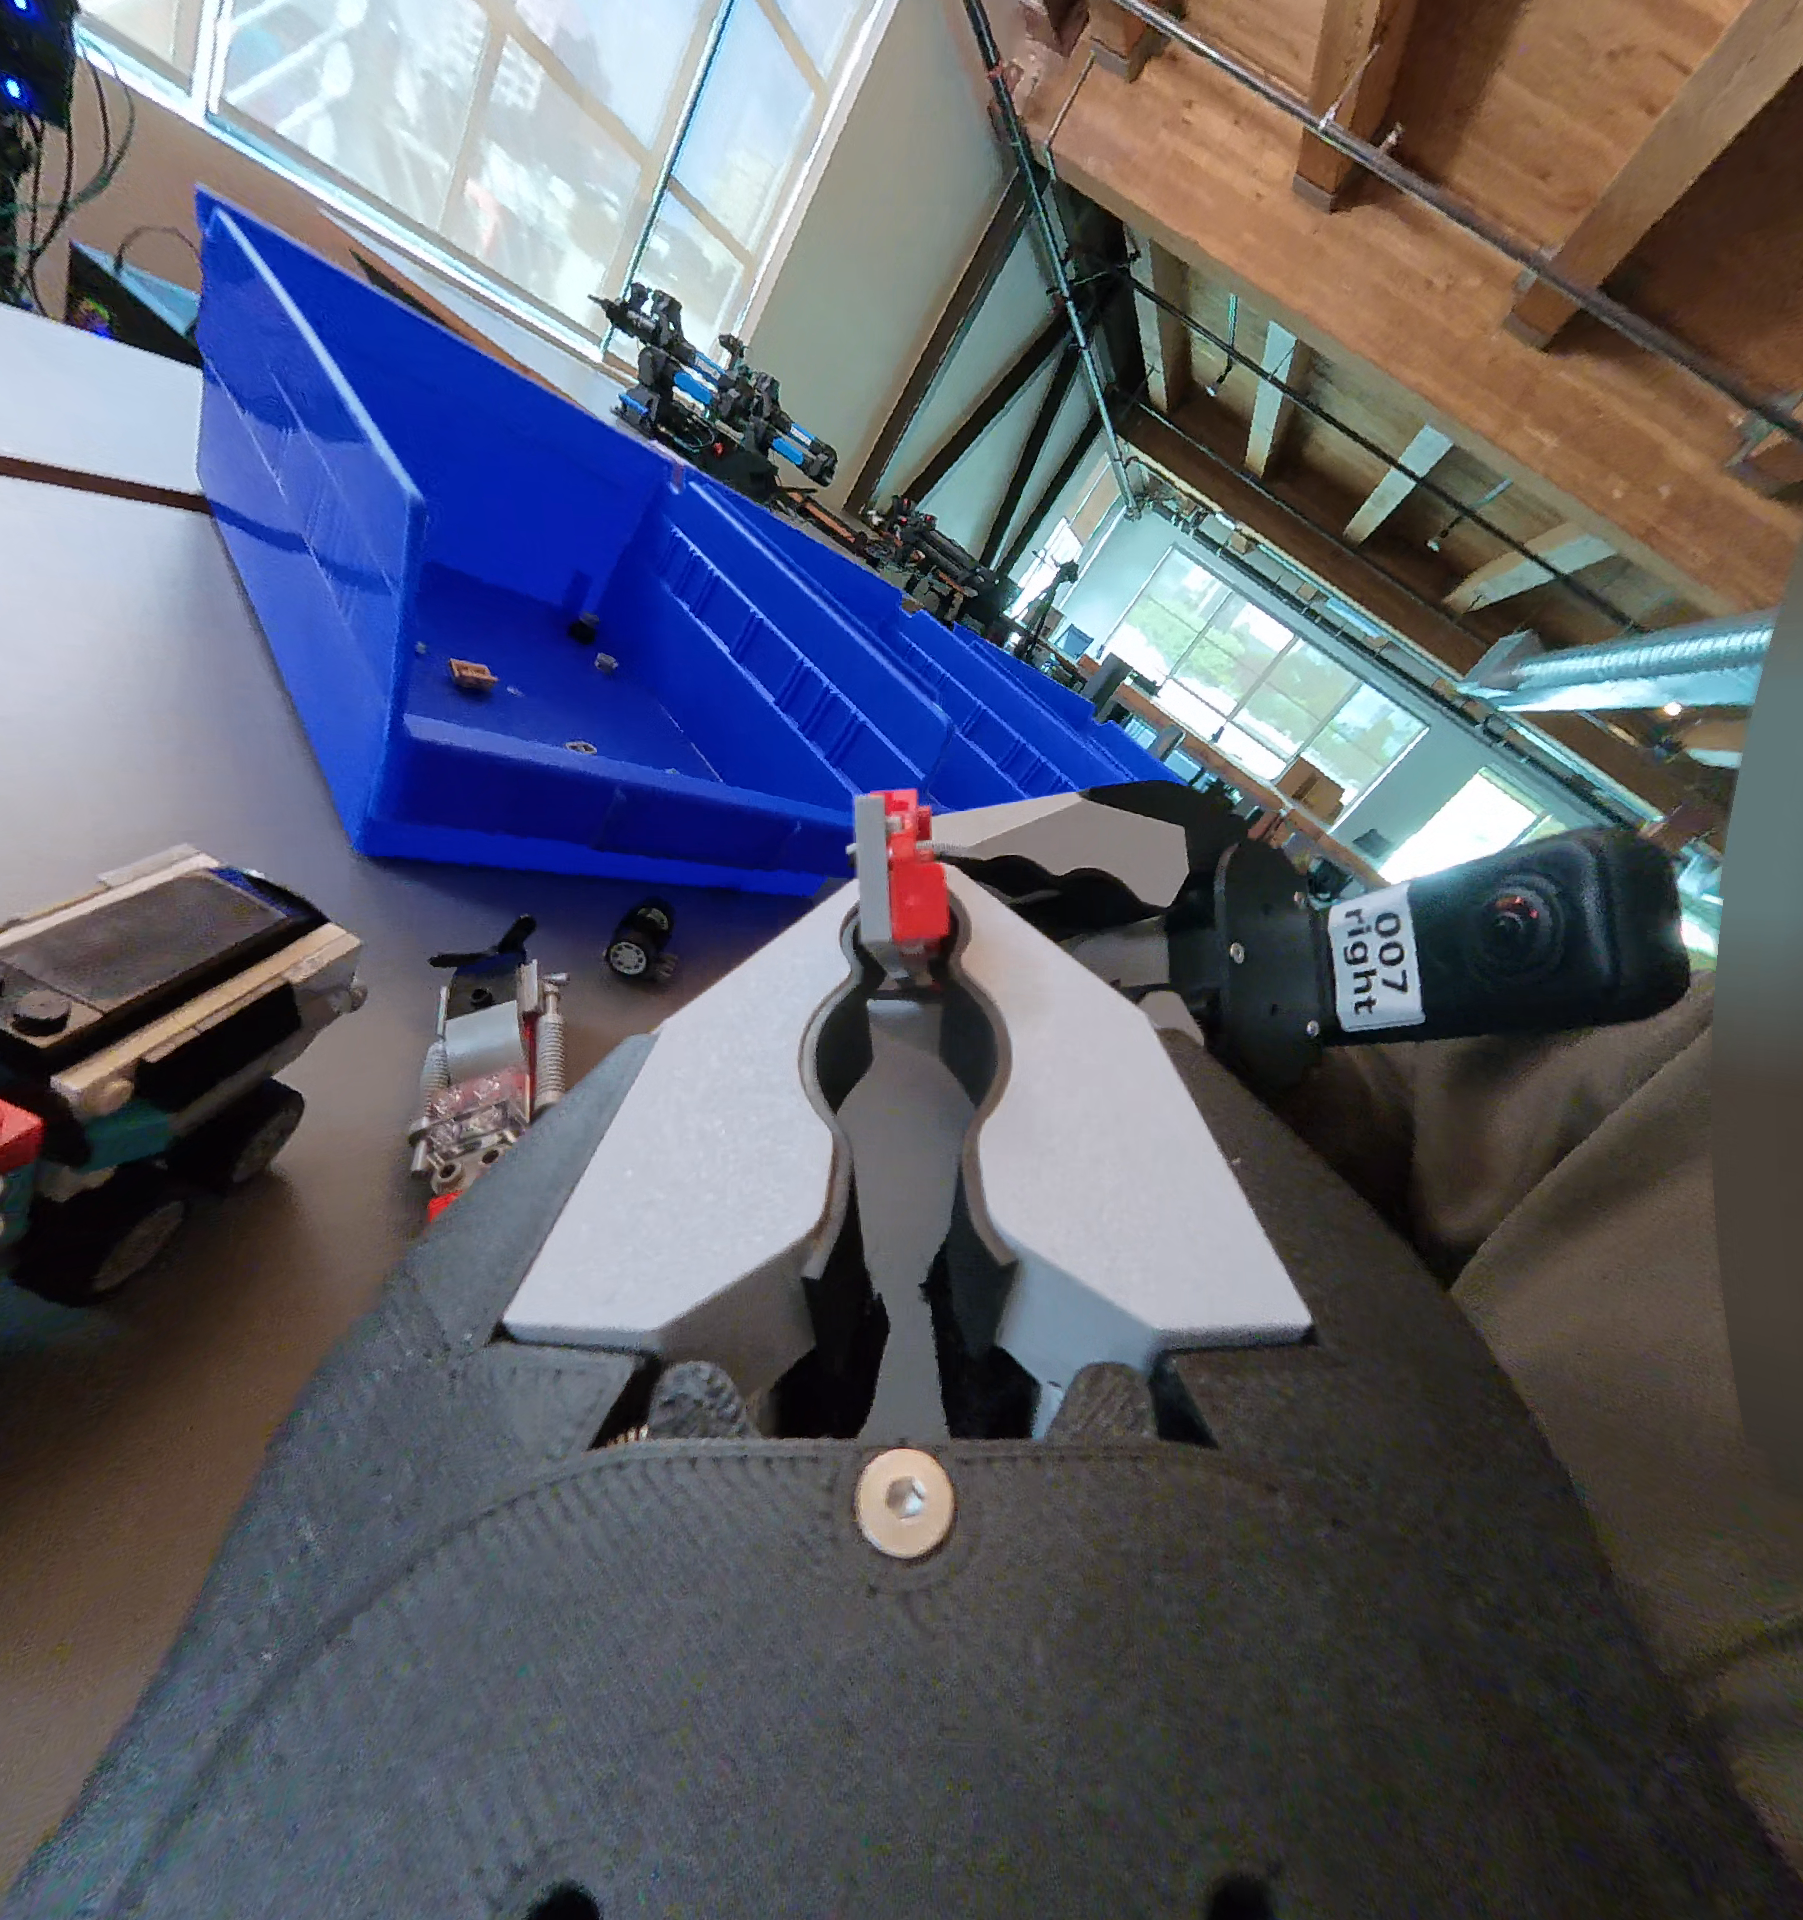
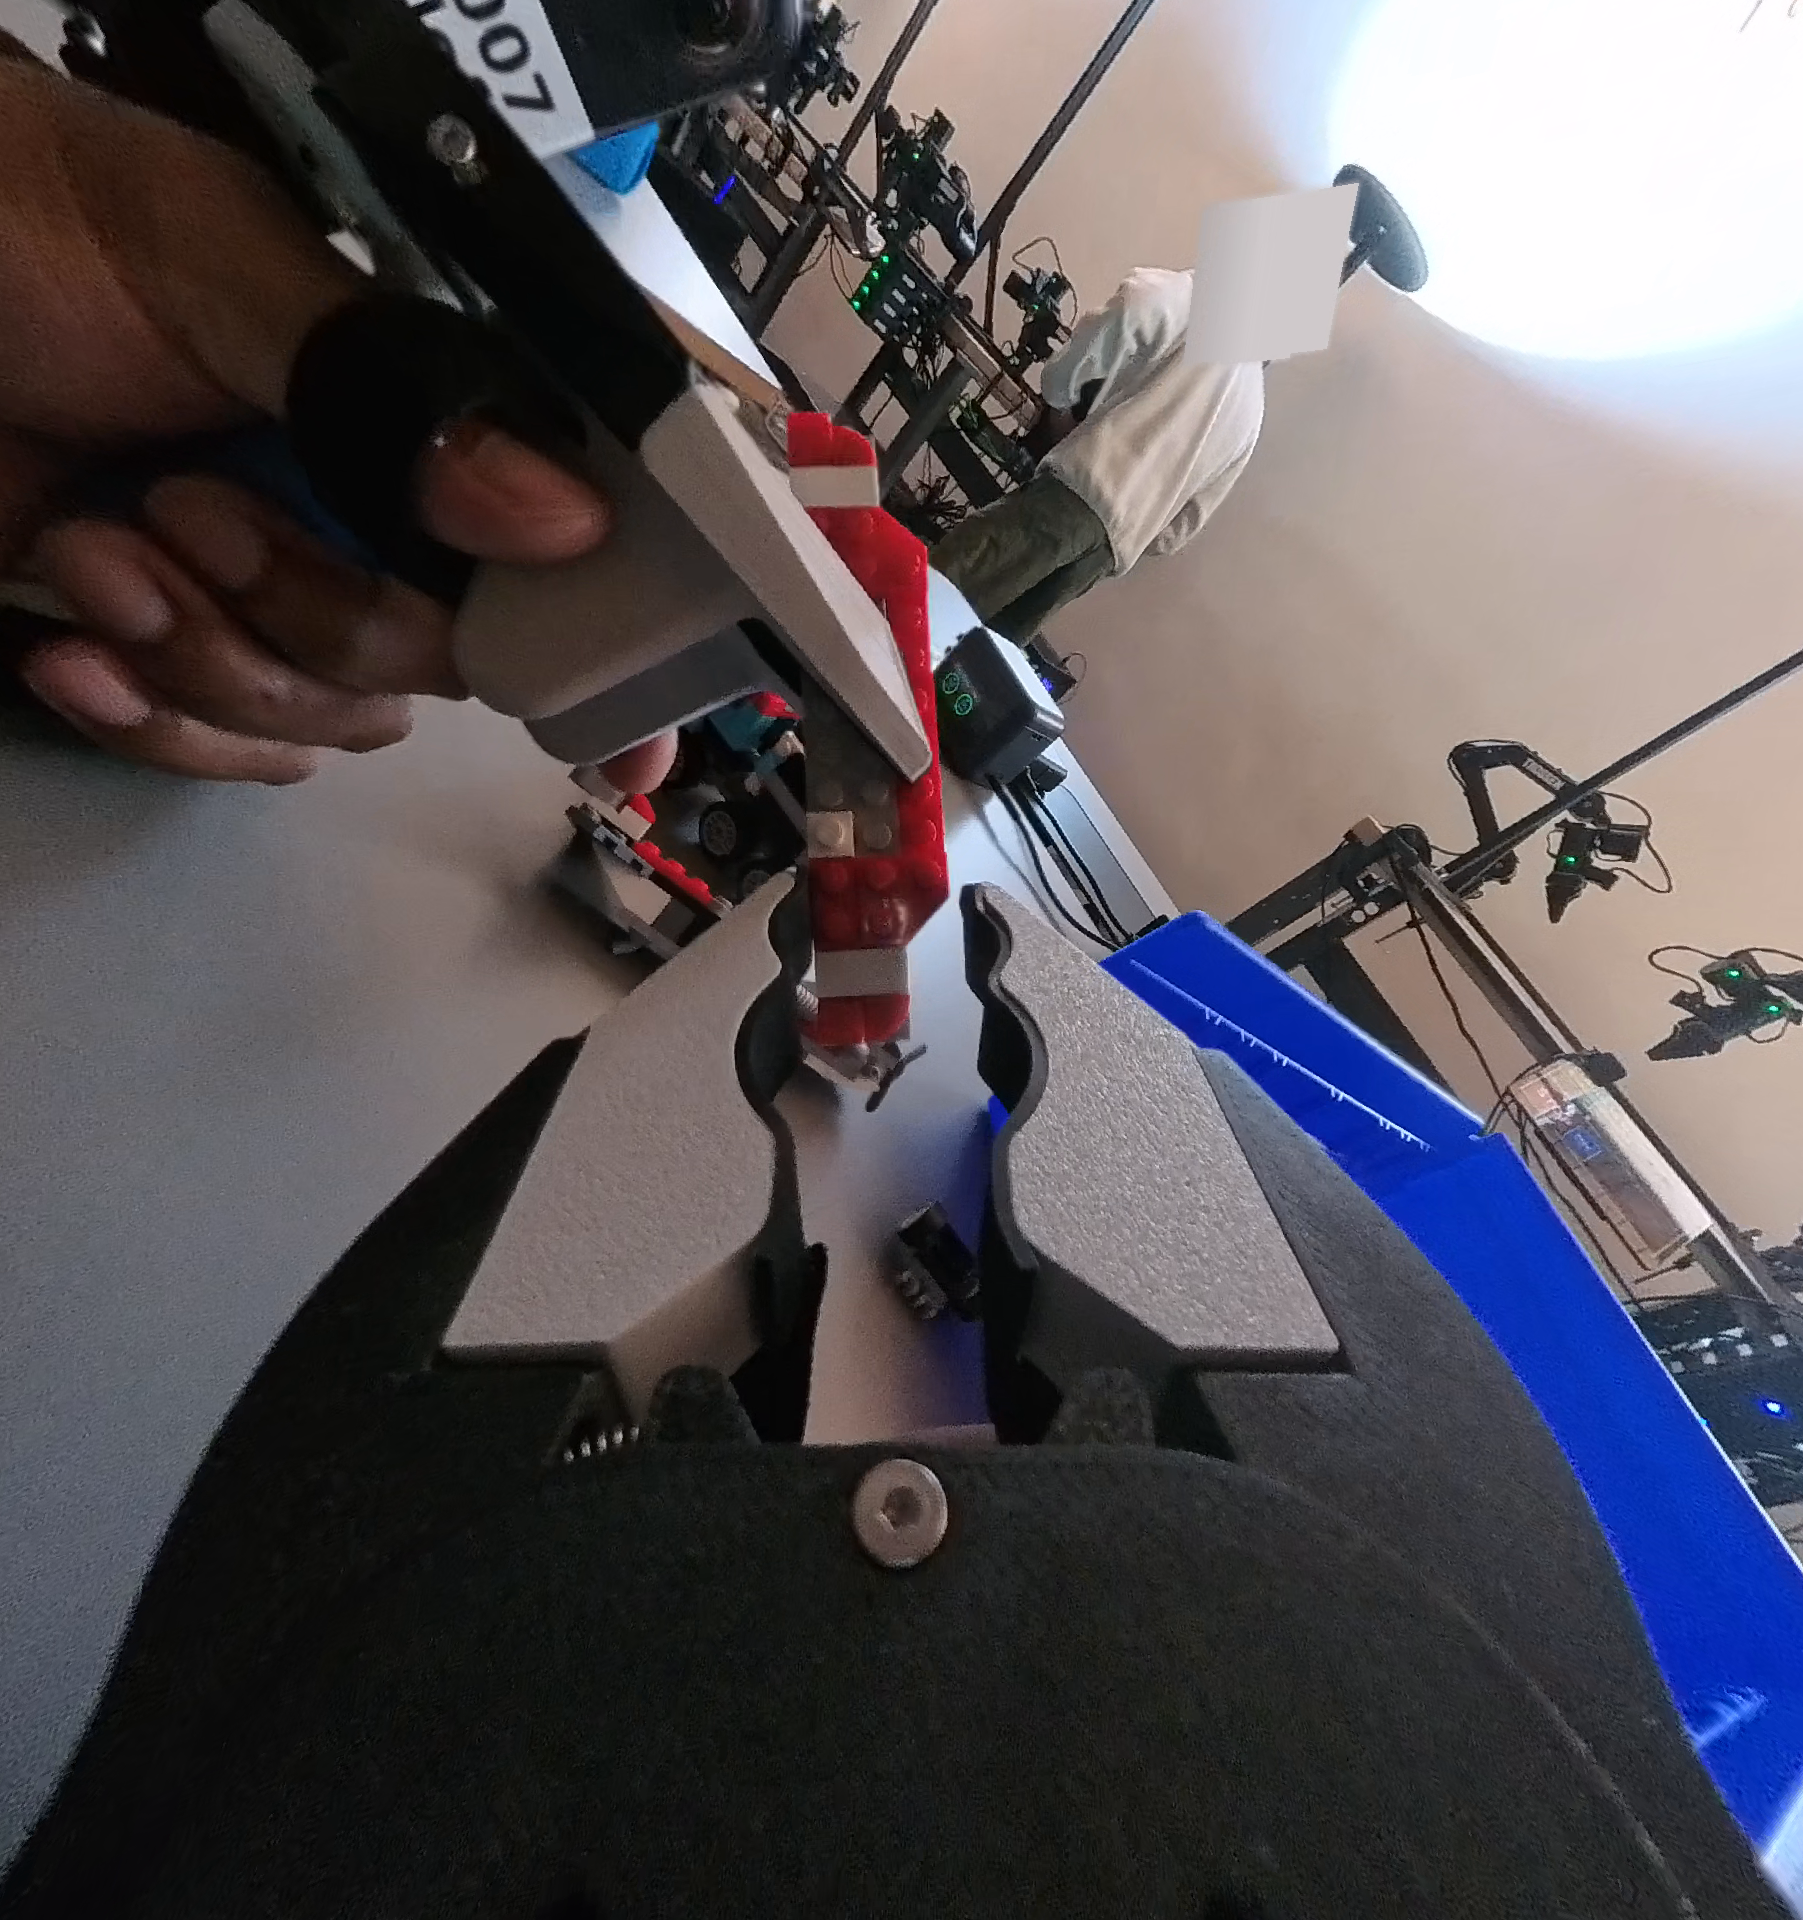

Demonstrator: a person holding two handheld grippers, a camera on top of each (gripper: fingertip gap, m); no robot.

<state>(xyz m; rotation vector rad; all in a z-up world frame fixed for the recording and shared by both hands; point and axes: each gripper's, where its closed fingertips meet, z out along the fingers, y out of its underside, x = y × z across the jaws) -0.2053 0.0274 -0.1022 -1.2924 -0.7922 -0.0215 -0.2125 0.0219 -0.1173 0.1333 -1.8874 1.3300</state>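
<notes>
Red and grey, a long brick-built piece [image 2: 876,727] is clenched edge-on at the left tool's [image 1: 902,961] tips, its pads pressing both faces. Left of that tool, a brick truck [image 1: 118,1060] and a loose wheel [image 1: 639,935] lie on the tabletop [image 1: 97,675]; ahead stands a blue bin [image 1: 523,644]. The right tool [image 2: 871,904] is released, its jaws spread around the piece's lower end with a gap on one side. A skewed squeeze there could twist the piece out of the narrow grip or snap plates off.

Grey table [image 1: 97,644] bears blue bin [image 1: 377,540], toy truck [image 1: 118,1039], loose wheel [image 1: 639,937].
</notes>
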